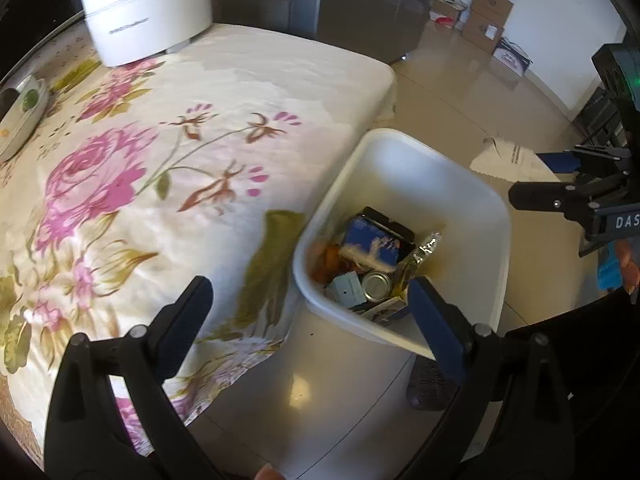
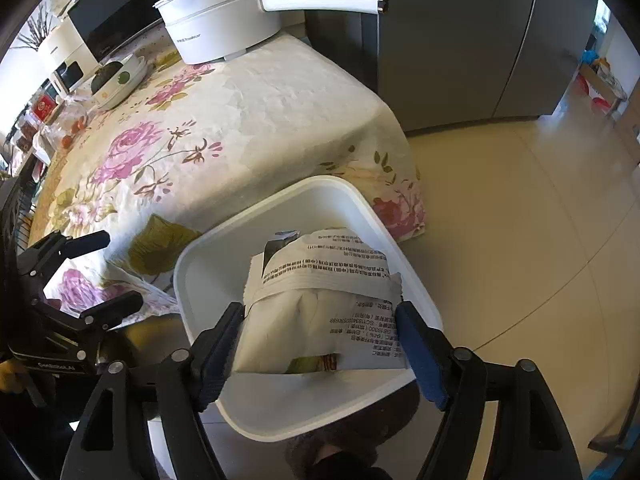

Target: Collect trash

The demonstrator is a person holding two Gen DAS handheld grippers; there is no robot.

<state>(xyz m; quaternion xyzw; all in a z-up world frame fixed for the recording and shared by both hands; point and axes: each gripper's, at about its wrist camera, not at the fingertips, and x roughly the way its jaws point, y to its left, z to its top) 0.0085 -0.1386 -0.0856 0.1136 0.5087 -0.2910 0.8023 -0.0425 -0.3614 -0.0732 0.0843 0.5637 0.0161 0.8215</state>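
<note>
Wrapper (image 2: 320, 312) sits crosswise between the fingers of my right gripper (image 2: 320, 344), directly over the white bin (image 2: 200, 276) beside the table (image 2: 260, 112); whether the pads press it, I cannot tell. My left gripper (image 1: 308, 312) gapes empty nearby.

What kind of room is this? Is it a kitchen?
Most likely a home kitchen or dining area. A white electric pot and a microwave-style oven stand on a table with a flowered tablecloth, and a tall grey fridge stands beside it. A white trash bin sits on the tiled floor.
</note>
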